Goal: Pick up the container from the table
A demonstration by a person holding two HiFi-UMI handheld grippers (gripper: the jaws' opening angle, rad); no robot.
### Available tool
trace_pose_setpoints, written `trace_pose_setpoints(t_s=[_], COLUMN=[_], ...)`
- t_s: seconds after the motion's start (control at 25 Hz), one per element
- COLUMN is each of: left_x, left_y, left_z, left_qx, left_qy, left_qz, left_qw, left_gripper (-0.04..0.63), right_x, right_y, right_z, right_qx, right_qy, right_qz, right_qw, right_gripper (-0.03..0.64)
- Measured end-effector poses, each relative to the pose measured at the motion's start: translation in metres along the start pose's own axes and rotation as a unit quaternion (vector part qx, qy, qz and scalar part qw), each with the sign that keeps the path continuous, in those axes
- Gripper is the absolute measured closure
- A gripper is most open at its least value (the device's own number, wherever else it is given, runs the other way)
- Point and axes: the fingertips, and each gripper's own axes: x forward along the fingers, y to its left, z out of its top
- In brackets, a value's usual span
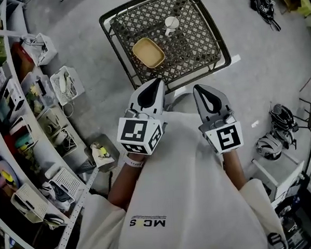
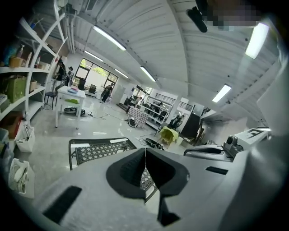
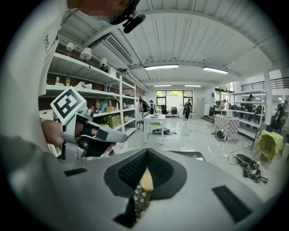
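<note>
The container (image 1: 148, 52) is a shallow tan dish with rounded corners, lying on a black lattice table (image 1: 203, 46). Both grippers hang side by side near the person's chest, short of the table's near edge. My left gripper (image 1: 158, 81) is shut and empty; in its own view the jaws meet (image 2: 145, 152) over the table (image 2: 97, 149). My right gripper (image 1: 199, 88) is also shut and empty. In the right gripper view a sliver of the container (image 3: 145, 179) shows below the closed tips (image 3: 146, 156).
A white cup-like object (image 1: 170, 25) stands on the table behind the container. Shelves with bins and bags (image 1: 21, 133) curve along the left. A small box (image 1: 101, 154) lies on the floor at left, helmets (image 1: 273, 141) at right.
</note>
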Motion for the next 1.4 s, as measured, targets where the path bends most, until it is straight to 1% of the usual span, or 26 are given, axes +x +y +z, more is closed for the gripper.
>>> trace_pose_setpoints(t_s=[0.28,0.36,0.44,0.56,0.76,1.0,1.12,1.2,1.4], left_x=[0.003,0.002,0.002,0.008,0.016,0.031,0.034,0.037,0.045], left_y=[0.022,0.027,0.030,0.033,0.031,0.031,0.040,0.048,0.066], left_z=[-0.002,-0.001,-0.001,0.001,-0.005,-0.016,-0.023,-0.030,-0.052], left_qx=[-0.034,-0.042,-0.048,-0.044,-0.067,-0.097,-0.111,-0.121,-0.138], left_qy=[-0.011,-0.015,-0.017,-0.017,-0.012,0.001,0.009,0.015,0.023], left_qz=[0.060,0.076,0.091,0.106,0.111,0.083,0.086,0.090,0.109], left_qw=[0.9976,0.9961,0.9946,0.9932,0.9915,0.9918,0.9900,0.9885,0.9842], left_gripper=[0.568,0.568,0.568,0.569,0.571,0.572,0.572,0.572,0.572], right_x=[0.041,0.052,0.061,0.073,0.090,0.117,0.131,0.140,0.157], right_y=[-0.004,-0.005,-0.001,0.000,0.000,0.002,0.003,0.002,0.004], right_z=[-0.012,-0.013,-0.009,-0.009,-0.014,-0.032,-0.043,-0.049,-0.075], right_qx=[0.005,-0.007,-0.032,-0.050,-0.065,-0.075,-0.088,-0.085,-0.093], right_qy=[0.027,0.036,0.037,0.041,0.044,0.061,0.072,0.080,0.101], right_qz=[0.051,0.065,0.090,0.129,0.171,0.216,0.234,0.244,0.277], right_qw=[0.998,0.997,0.995,0.990,0.982,0.972,0.965,0.963,0.951], right_gripper=[0.598,0.598,0.598,0.598,0.598,0.597,0.597,0.597,0.597])
